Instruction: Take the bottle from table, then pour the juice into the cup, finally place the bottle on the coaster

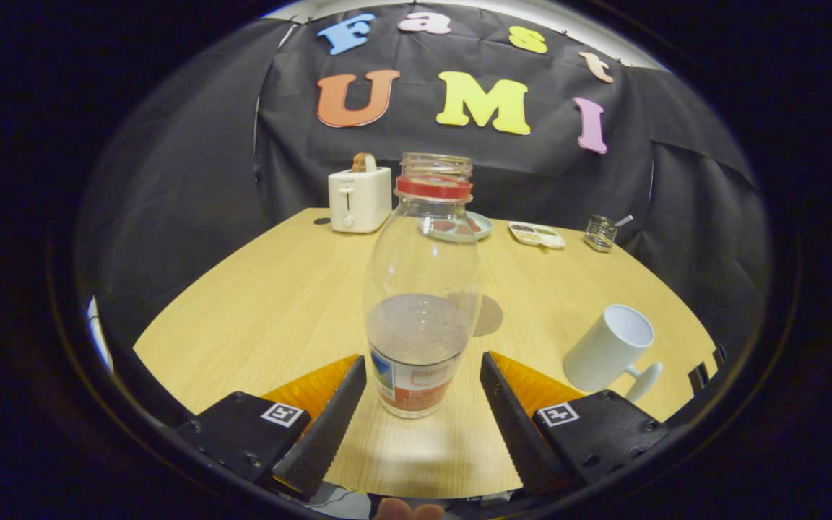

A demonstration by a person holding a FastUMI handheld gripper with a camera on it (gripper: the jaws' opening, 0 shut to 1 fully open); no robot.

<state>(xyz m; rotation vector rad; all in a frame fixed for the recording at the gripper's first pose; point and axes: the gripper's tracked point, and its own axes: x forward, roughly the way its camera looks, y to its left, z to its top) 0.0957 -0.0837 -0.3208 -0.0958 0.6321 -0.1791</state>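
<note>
Gripper view, and I'm on step one: taking the bottle. Going left to right: the toaster (360, 200) sits at the table's (257, 303) far left edge, well beyond my fingers. Dead centre, the bottle (422, 289) stands upright with no cap on, juice filling roughly its lower third. It's between my fingers, and my gripper (423, 375) is spread wide, a gap showing on each side of the label, neither finger touching. Just behind the bottle lies the round coaster (488, 315). Further right, near the table's right edge, the white cup (609, 348) waits, mouth up. Next, I judge, I close evenly on the lower body, firmly enough to hold it but gently, then lift straight before swinging right to the cup.
</note>
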